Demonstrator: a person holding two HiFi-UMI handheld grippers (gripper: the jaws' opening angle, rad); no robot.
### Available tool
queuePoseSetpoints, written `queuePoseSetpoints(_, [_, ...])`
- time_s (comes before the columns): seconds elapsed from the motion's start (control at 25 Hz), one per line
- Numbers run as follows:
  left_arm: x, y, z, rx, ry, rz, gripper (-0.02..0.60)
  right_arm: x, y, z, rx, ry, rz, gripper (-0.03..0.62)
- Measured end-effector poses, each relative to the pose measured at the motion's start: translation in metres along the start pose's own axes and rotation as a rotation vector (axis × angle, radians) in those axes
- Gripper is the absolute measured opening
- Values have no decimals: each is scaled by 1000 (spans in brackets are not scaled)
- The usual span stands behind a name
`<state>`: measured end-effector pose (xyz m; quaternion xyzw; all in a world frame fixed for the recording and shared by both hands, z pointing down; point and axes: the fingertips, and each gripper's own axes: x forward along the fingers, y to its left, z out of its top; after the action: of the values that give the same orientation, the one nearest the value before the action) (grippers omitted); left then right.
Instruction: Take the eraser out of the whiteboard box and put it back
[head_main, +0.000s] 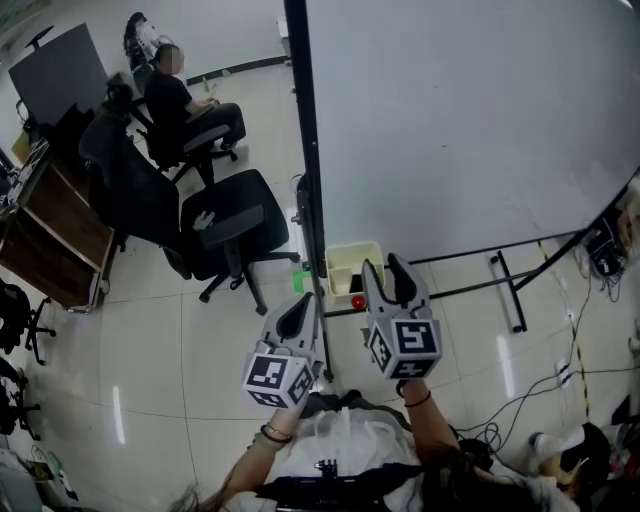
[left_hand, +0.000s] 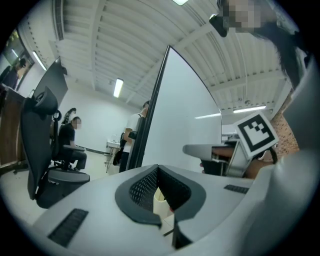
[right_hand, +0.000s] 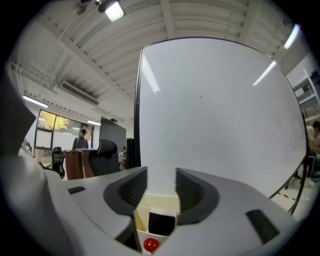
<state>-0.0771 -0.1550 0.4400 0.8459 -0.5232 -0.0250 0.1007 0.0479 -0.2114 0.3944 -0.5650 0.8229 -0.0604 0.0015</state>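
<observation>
A cream whiteboard box (head_main: 345, 258) hangs at the lower left corner of the whiteboard (head_main: 470, 120). In the right gripper view the box (right_hand: 157, 202) sits straight ahead, and a dark eraser (right_hand: 161, 222) stands inside it above a red knob (right_hand: 151, 244). My right gripper (head_main: 383, 266) hovers level just in front of the box, open (right_hand: 161, 172), with nothing between its pads. My left gripper (head_main: 303, 302) is lower and to the left, beside the board's black frame. Its tips meet (left_hand: 158, 169) and hold nothing. The red knob (head_main: 357, 301) shows below the box.
Two black office chairs (head_main: 235, 225) stand left of the board, with a seated person (head_main: 175, 95) and a wooden desk (head_main: 55, 225) beyond them. The board's stand legs (head_main: 510, 290) and loose cables (head_main: 560, 370) lie on the tiled floor to the right.
</observation>
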Motion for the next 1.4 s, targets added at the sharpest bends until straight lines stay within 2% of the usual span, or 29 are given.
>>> queuePoseSetpoints(0.04, [0, -1, -1, -2, 2, -3, -15, -9, -3, 10, 48, -48, -10, 93])
queuePoseSetpoints(0.08, [1, -2, -2, -4, 3, -7, -15, -17, -6, 16, 99, -85, -17, 33])
queuePoseSetpoints(0.12, [1, -4, -3, -6, 4, -11, -15, -22, -6, 19, 140, -100, -19, 5])
queuePoseSetpoints(0.24, [3, -8, -4, -9, 8, -26, -15, -30, -2, 11, 185, -52, 4, 2])
queuePoseSetpoints(0.36, [4, -11, -4, -10, 10, -38, -15, -34, 7, 0, 172, 4, 29, 2])
queuePoseSetpoints(0.76, [1, -9, -5, -8, 9, -41, -15, -34, 27, -13, 115, 74, 93, 2])
queuePoseSetpoints(1.4, [-9, -6, -3, -4, 2, -23, -15, -36, 38, -20, 44, 105, 116, 1])
